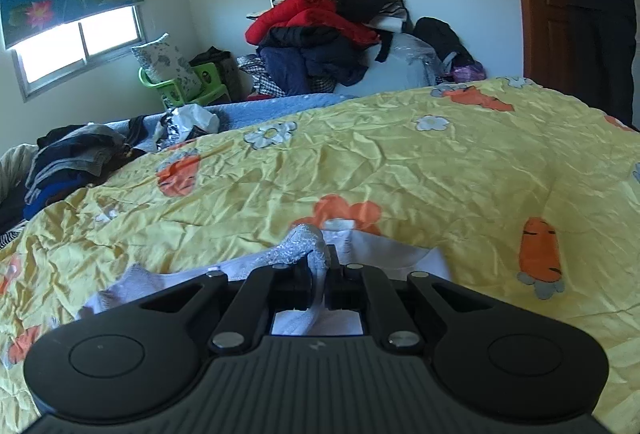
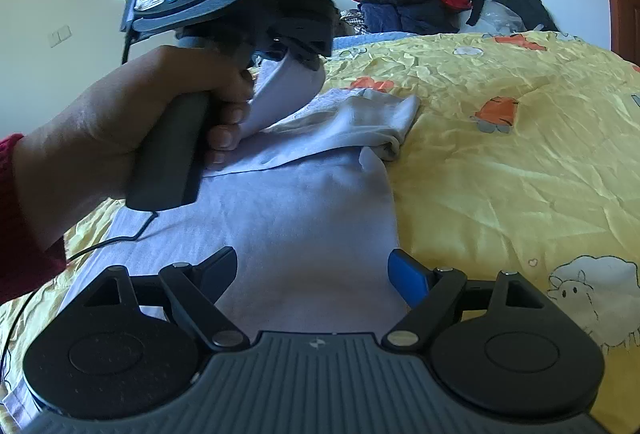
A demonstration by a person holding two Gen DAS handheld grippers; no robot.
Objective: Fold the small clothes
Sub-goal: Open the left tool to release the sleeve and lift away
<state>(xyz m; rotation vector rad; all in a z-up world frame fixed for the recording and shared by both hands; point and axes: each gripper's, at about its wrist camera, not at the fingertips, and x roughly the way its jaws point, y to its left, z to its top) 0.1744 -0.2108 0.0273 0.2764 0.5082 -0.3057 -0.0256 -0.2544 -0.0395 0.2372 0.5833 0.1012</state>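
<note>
both grippers are mine: left gripper (image 1: 318, 274) is pinched tight on an edge of the small pale lilac-white cotton garment (image 2: 304, 218), and in the right wrist view my left hand (image 2: 132, 121) carries that edge up and over the body of the cloth. right gripper (image 2: 312, 274) hangs with its jaws wide and nothing between them, low over the garment's near end.

the garment lies on the crumpled yellow quilt printed with carrots and flowers (image 1: 400, 161), one bunched sleeve (image 2: 384, 121) at its far side. i judge this is mid-fold: the lifted flap is not yet laid down. next i should set it flat across the middle and let go, with the free gripper ready to pin the near end.

the quilt is bare to the right and beyond; the stack of dark folded clothes (image 1: 72, 161) sits well apart at the left edge.
</note>
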